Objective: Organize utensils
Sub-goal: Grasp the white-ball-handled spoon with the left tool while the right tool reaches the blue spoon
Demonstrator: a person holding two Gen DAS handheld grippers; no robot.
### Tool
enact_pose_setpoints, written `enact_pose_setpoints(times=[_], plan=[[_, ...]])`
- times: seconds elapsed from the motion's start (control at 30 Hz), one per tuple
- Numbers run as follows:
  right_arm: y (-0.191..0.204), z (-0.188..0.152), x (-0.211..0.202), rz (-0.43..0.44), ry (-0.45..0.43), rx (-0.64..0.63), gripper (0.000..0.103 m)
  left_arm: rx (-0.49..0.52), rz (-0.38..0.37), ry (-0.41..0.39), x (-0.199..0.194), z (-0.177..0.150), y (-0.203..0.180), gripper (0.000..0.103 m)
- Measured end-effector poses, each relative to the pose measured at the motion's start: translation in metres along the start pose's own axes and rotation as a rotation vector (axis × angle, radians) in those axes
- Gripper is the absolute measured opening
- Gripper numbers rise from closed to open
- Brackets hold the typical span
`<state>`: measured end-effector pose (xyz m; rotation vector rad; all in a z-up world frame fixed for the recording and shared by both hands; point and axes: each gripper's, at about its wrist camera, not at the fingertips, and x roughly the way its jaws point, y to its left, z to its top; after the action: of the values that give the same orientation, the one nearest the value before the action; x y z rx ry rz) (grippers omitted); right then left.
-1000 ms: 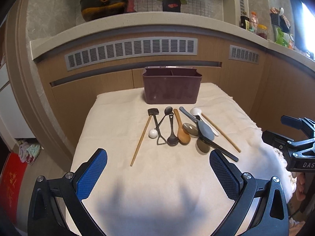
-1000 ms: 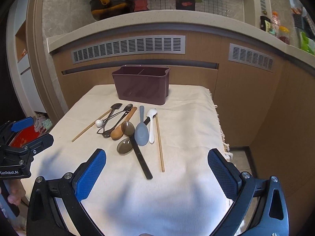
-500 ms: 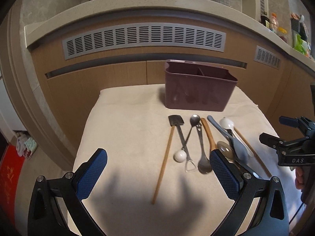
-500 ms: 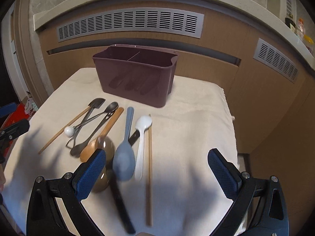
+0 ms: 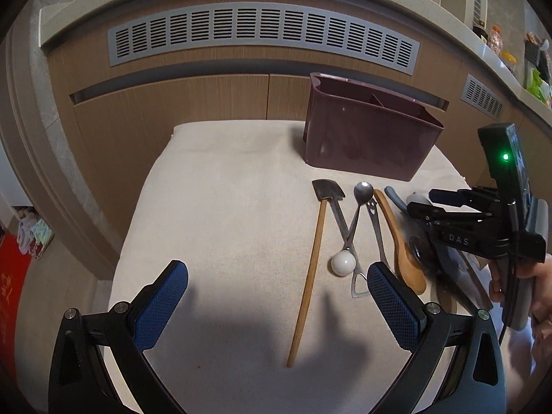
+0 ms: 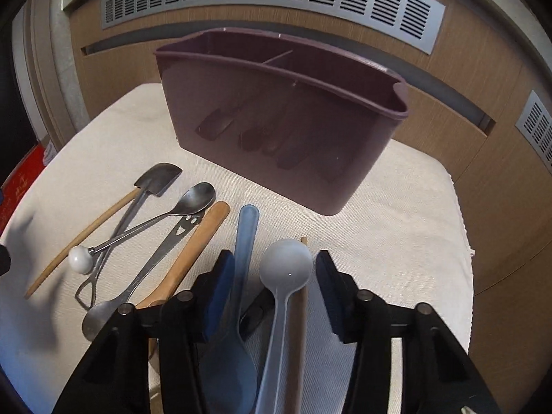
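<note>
Several utensils lie in a row on the cream cloth in front of a maroon caddy (image 5: 365, 145) (image 6: 283, 131). My right gripper (image 6: 272, 258) (image 5: 422, 201) is down over the row's right end and its jaws are closing. Between them lie the blue-grey spoon (image 6: 245, 238), the white spoon (image 6: 286, 265) and a wooden chopstick (image 6: 303, 241); the pads do not clearly press on any of them. My left gripper (image 5: 276, 272) hangs open above the cloth. The wooden-handled spatula (image 5: 312, 252) lies on the cloth below the gap between its fingers.
Left of the right gripper lie a wooden spoon (image 6: 193, 252), a smiley-face metal spoon (image 6: 165, 248) and a metal spoon with a white ball end (image 6: 165, 214). A wooden cabinet wall with grey vents (image 5: 262, 38) stands behind the table. The cloth's left half (image 5: 214, 214) is bare.
Both grippers have moved forward and down toward the utensils. The right gripper's jaws have narrowed from wide open to stand around the blue-grey and white spoons.
</note>
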<state>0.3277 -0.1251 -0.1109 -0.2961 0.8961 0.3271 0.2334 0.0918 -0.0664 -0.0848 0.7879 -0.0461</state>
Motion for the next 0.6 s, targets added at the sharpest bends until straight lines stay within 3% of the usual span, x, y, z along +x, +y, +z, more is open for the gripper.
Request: enact_pose_setpoints(times=[0.23,0.33,0.43,0.53,0.6], plan=[[-0.004,-0.001,0.010,0.053,0.035,0.022,0.043,-0.017,-0.018,0.028,0.008,-0.003,0.000,0.103],[-0.014,-0.008,0.007,0.088,0.036,0.046,0.038,-0.010,-0.015,0.038,0.007,-0.004,-0.003,0.103],[-0.020,-0.011,-0.002,0.108,0.022,0.067,0.032,-0.002,-0.019,0.041,0.004,-0.006,-0.007,0.103],[-0.025,-0.011,-0.015,0.139,0.004,0.082,0.016,0.010,-0.028,0.039,0.001,-0.007,-0.012,0.103],[-0.026,-0.010,-0.021,0.144,-0.001,0.073,0.011,0.024,-0.035,0.033,0.000,-0.007,-0.017,0.103]])
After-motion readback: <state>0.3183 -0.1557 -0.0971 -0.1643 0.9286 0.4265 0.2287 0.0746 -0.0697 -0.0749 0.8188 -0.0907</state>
